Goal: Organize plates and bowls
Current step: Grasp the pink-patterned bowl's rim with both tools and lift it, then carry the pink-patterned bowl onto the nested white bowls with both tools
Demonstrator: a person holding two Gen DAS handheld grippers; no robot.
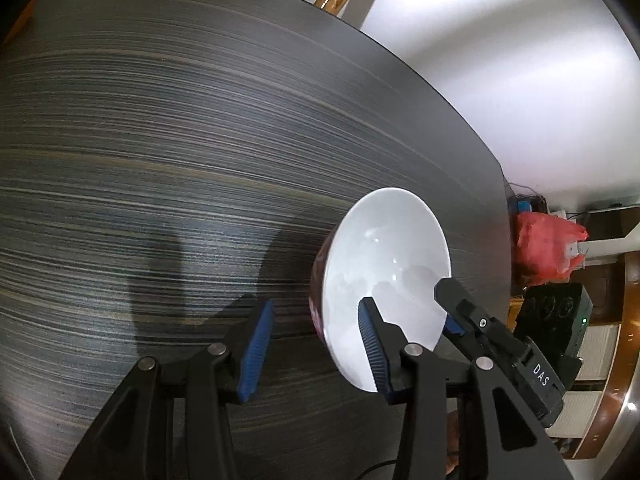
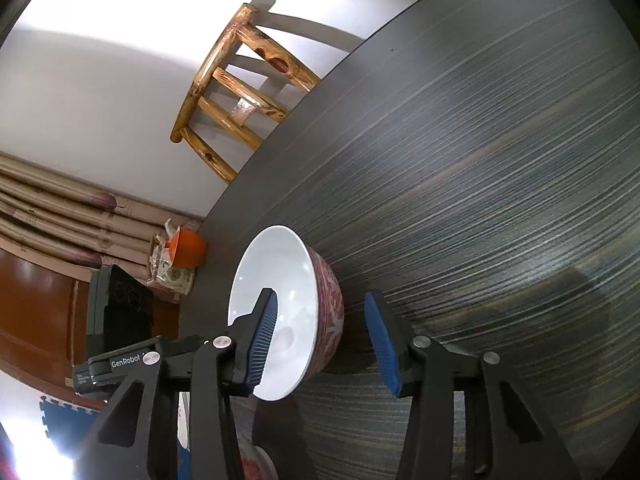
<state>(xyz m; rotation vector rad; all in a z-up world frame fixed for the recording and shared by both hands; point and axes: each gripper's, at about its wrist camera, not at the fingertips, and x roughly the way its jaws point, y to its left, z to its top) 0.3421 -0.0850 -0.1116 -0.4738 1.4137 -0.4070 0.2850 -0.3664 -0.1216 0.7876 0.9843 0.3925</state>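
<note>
- The bowl (image 1: 384, 248) stood on the dark striped table (image 1: 160, 140), close to its edge. Its red-patterned outside showed only as a sliver in the left wrist view and plainly in the right.
- Beneath the bowl in the right wrist view, a red-patterned item was cut off by the frame and could not be identified.
- Only the right wrist view showed the wooden chair (image 2: 240, 92) beyond the bowl. Only the left showed a red bag (image 1: 548, 248) past the table edge.
- Left gripper (image 1: 316, 350): jaws apart. One pad overlapped the bowl's white inside and the other stood clear of its outer wall. Contact could not be confirmed.
- Right gripper (image 2: 322, 344): jaws apart and straddling the bowl's wall, one pad inside and one outside, with a gap on each side. Nothing was clamped.
</note>
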